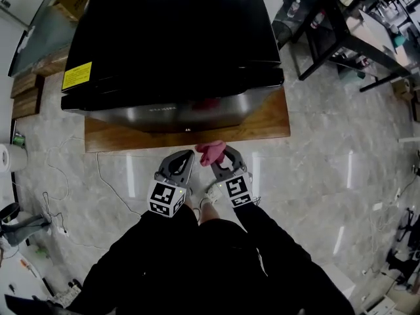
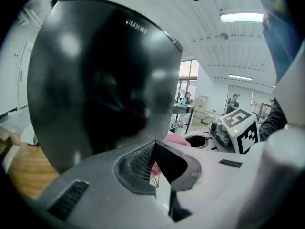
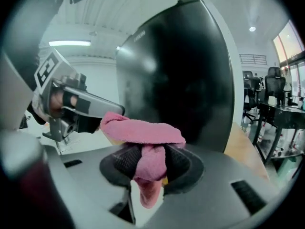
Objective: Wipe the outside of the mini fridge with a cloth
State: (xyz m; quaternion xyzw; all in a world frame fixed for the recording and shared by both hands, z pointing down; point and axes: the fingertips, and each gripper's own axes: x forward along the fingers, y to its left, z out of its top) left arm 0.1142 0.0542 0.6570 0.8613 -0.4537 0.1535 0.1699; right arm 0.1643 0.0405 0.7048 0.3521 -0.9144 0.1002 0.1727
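The right gripper [image 3: 151, 160] has its jaws clenched on the pink cloth [image 3: 143, 131], which bunches over the jaw tips at frame centre. The left gripper [image 2: 155, 147] has its jaws pressed together, holding nothing. The black mini fridge [image 1: 170, 38] fills the upper half of the head view, near the cloth

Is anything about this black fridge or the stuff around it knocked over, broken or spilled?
Nothing stands out. The mini fridge sits squarely on its wooden board, with no dents or spills visible. The pink cloth is bunched in the right hand-held gripper. Only some loose cables trail across the floor on the left.
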